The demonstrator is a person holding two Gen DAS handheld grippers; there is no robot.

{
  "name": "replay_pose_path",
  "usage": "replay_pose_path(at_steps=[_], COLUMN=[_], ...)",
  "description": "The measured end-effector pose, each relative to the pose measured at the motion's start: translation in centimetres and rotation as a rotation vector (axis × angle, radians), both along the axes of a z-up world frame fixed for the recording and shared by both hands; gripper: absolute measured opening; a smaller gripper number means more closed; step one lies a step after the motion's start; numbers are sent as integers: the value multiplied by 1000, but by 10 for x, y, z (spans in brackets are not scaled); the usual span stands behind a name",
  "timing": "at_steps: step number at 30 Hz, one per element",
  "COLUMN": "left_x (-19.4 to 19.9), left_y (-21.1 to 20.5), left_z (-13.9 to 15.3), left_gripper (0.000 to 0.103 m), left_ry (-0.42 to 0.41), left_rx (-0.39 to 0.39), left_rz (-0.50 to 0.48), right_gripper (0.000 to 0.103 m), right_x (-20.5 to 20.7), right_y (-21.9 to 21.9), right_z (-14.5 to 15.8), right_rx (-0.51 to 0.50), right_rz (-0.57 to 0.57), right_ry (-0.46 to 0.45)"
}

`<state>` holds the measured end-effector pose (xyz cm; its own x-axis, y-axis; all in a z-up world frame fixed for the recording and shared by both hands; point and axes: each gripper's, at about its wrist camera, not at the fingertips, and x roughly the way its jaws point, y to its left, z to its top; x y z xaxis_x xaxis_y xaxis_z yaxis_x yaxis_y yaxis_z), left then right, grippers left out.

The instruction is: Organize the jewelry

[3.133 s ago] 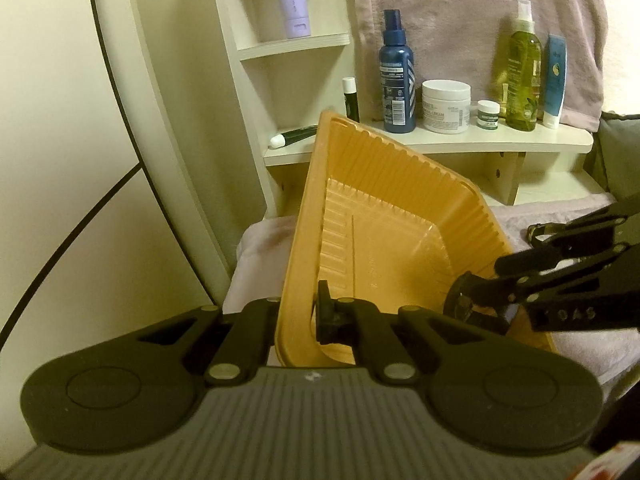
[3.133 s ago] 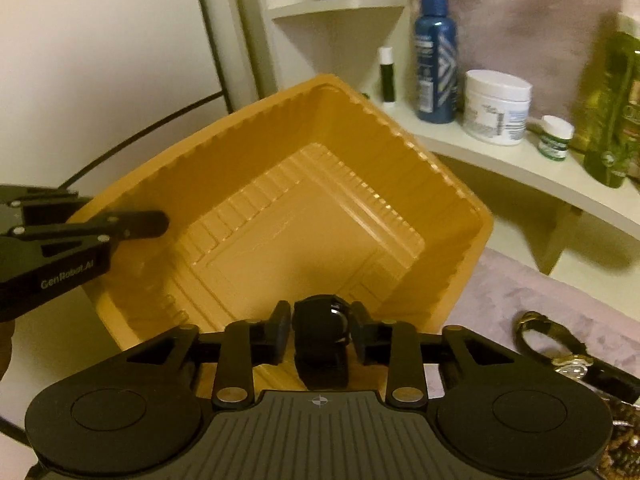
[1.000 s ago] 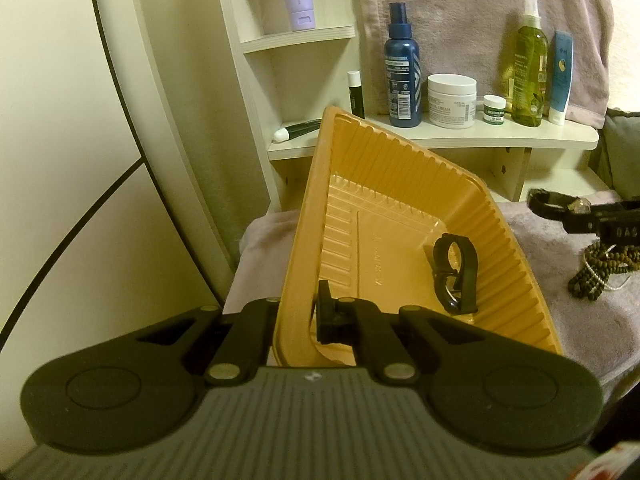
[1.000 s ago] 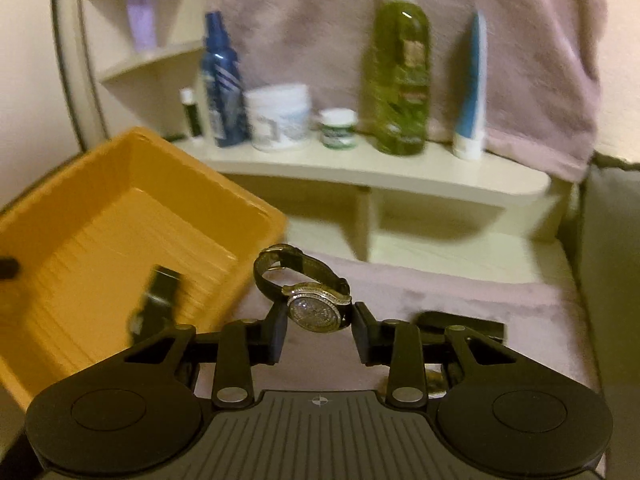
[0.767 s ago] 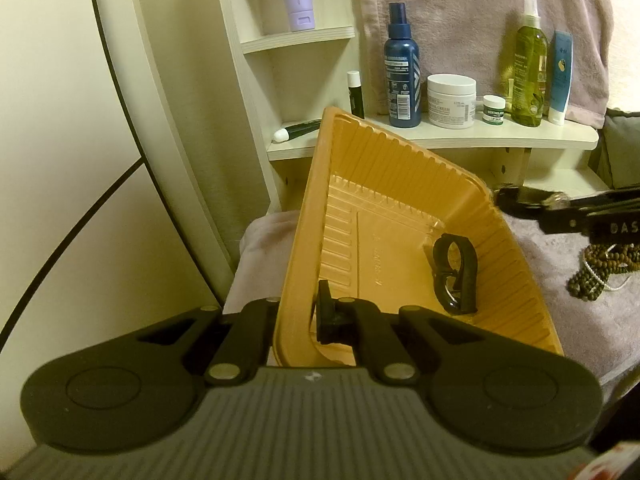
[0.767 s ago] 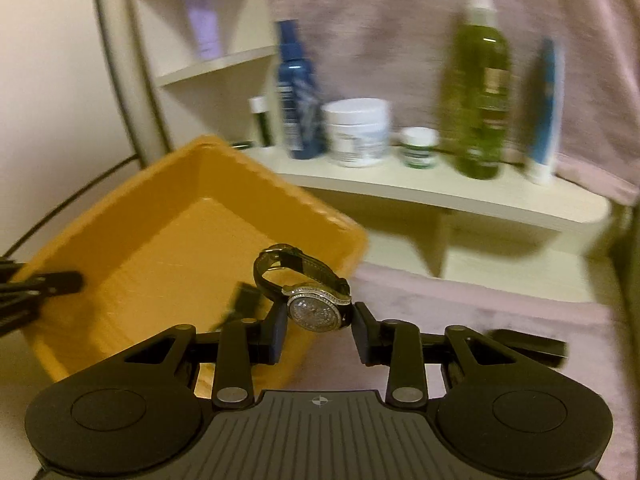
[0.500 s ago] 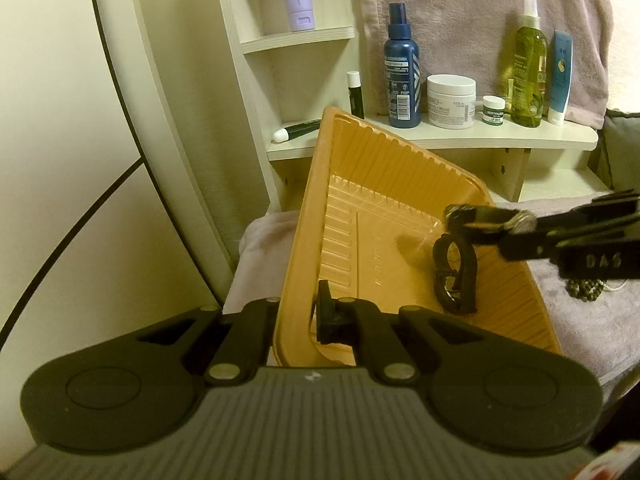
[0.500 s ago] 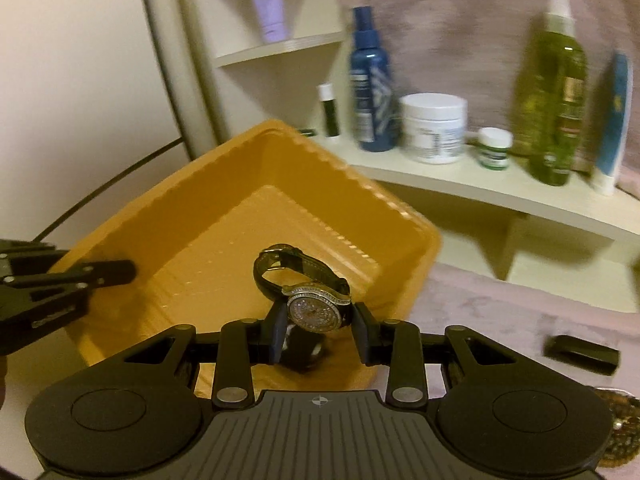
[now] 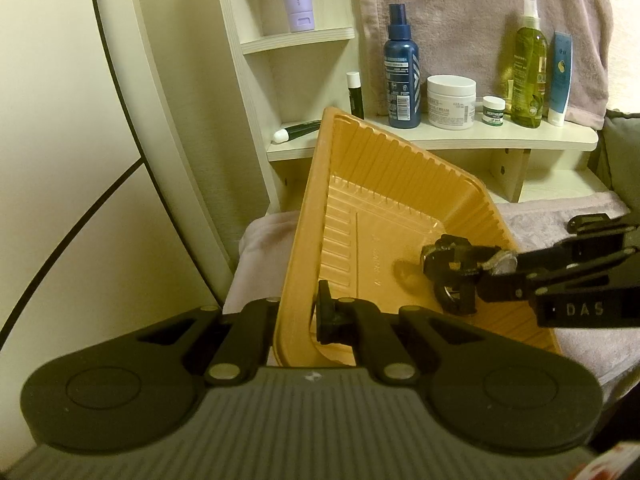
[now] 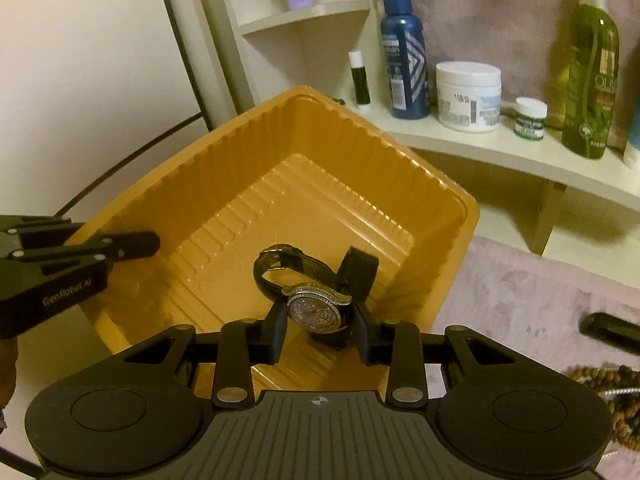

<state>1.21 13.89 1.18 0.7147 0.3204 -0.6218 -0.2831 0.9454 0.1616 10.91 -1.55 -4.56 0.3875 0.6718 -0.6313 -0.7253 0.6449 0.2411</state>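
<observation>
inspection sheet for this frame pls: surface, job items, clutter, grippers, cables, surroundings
Surface: pinkish towel under the work area.
Job's things: orange tray tilted; jewelled watch over it; dark item inside; bead string on the towel.
Clutter: dark object on the towel.
Grippers: left gripper shut on tray rim; right gripper shut on watch.
Cables: nothing seen.
Surroundings: shelf with blue bottle, white jar, green bottle.

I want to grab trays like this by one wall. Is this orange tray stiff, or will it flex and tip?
The orange tray looks like thin ribbed plastic, so probably light and somewhat flexible. The left hand-held gripper holds it tilted by one wall without obvious sagging. The watch in the right hand-held gripper could slide downhill once dropped.
</observation>
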Motion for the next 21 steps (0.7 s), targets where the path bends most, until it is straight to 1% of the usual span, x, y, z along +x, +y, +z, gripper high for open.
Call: replay_pose_path(at_steps=[5, 9, 12, 17, 21], left_x=[0, 0, 0, -1, -1], left_y=[0, 0, 0, 0, 0], left_z=[0, 0, 0, -1, -1], left_gripper=[4, 4, 4, 4, 4], left_ry=[1, 3, 0, 0, 1], left_rx=[1, 0, 1, 3, 5], left_rz=[0, -3, -2, 0, 0], right_gripper=[36, 40, 41, 42, 43], right_x=[0, -2, -4, -8, -6], right_y=[-1, -7, -17, -51, -88], right_z=[-6, -5, -4, -9, -14], right_rx=[4, 25, 33, 22, -32], right_rz=[7, -1, -27, -137, -284], right_ry=[21, 12, -1, -42, -100])
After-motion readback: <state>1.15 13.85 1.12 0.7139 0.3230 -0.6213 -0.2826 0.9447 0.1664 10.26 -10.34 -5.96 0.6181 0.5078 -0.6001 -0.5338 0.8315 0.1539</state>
